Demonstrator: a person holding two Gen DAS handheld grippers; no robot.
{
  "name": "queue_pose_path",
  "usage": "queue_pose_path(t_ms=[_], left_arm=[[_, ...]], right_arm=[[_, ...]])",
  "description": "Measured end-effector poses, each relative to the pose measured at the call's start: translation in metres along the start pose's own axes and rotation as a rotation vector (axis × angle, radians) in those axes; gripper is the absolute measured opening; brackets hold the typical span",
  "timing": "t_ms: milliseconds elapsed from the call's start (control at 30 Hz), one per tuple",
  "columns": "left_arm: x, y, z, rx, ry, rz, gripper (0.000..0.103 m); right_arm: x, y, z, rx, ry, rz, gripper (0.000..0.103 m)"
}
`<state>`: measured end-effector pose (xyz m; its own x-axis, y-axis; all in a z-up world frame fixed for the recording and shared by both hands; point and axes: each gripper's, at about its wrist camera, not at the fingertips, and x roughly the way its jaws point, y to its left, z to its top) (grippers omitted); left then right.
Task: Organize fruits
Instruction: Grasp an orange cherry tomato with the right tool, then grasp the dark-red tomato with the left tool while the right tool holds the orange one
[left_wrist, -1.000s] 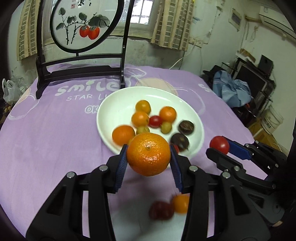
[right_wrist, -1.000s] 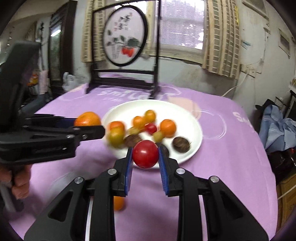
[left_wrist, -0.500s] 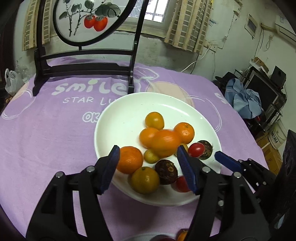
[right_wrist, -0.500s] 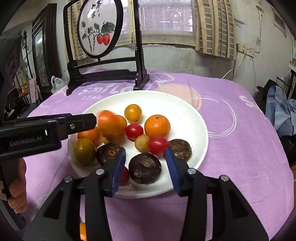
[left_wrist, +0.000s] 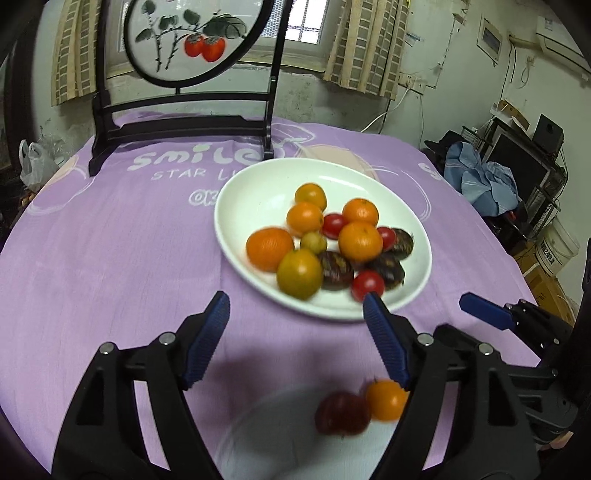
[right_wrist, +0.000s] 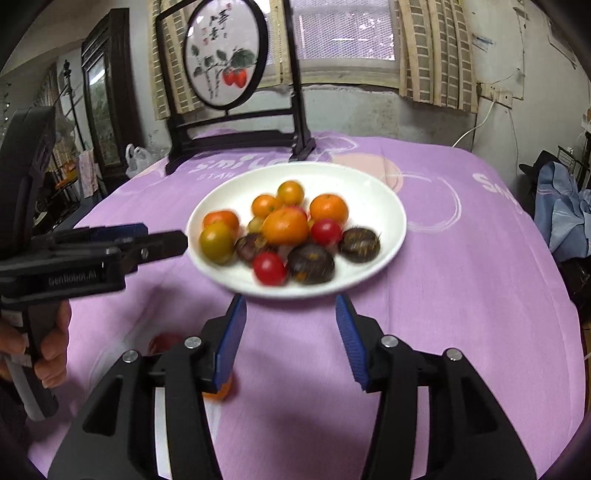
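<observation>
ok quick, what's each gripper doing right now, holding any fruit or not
Left gripper: open, jaws just opened, nothing between them.
Right gripper: open, jaws just opened, nothing between them.

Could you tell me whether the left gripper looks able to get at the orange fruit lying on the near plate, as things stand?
Probably yes. The left gripper has empty jaws that have just been opening. The orange fruit lies low beside its right finger, with only a dark red fruit touching it. It would have to pull back and dip first.
</observation>
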<state>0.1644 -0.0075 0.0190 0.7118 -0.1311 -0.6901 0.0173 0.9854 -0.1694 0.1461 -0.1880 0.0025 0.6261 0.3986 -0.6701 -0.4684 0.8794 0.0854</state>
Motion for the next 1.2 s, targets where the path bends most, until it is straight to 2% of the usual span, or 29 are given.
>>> queue_pose_path(t_ms=[333, 500, 767, 833, 867, 1033, 1200], left_arm=[[-0.016, 0.013, -0.041, -0.023, 0.028, -0.004, 0.086], [-0.017, 0.021, -0.048, -0.033, 0.025, -0.008, 0.086], [-0.014, 0.030, -0.048, -0.040, 0.035, -0.021, 0.088], [-0.013, 0.031, -0.048, -0.041, 0.040, -0.023, 0.088], [-0.013, 0.032, -0.048, -0.044, 0.040, -0.025, 0.088], [-0.010, 0.031, -0.049, -0.046, 0.058, -0.036, 0.088], [-0.009, 0.021, -0.052, -0.019, 0.066, -0.068, 0.088]], right_arm=[[-0.008, 0.049, -0.046, -0.175, 0.105, 0.031, 0.052], [0.009, 0.065, -0.055, -0.227, 0.161, -0.003, 0.052], [0.032, 0.063, -0.039, -0.173, 0.169, -0.028, 0.051], [0.037, 0.062, -0.033, -0.164, 0.166, -0.025, 0.038], [0.039, 0.062, -0.031, -0.157, 0.163, -0.014, 0.035], [0.037, 0.060, -0.030, -0.137, 0.165, 0.001, 0.035], [0.021, 0.033, -0.030, -0.050, 0.149, -0.042, 0.035]])
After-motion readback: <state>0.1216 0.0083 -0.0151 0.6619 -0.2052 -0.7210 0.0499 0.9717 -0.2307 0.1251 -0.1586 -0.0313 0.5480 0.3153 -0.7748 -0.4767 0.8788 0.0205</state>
